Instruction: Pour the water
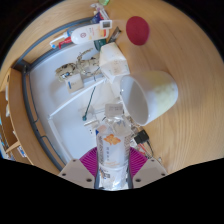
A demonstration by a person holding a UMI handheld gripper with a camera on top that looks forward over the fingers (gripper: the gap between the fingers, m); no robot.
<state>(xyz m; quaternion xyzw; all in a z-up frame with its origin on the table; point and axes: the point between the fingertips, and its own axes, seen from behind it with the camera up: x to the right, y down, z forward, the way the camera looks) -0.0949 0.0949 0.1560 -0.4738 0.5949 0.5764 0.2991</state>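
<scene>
Hand-held gripper (113,165) clamped on a clear plastic water bottle (113,140), whose mouth points at a tilted white plastic cup (150,98) just beyond it on the wooden table (185,130). Risk: the bottle's mouth missing the cup's rim, spilling water.

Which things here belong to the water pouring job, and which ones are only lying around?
For the job:
- clear plastic bottle, held between the gripper fingers, tilted toward the cup
- white cup lying tipped just beyond the bottle

Just lying about:
- red round object on the wooden table
- white box-like items farther back
- small clutter on the white surface
</scene>
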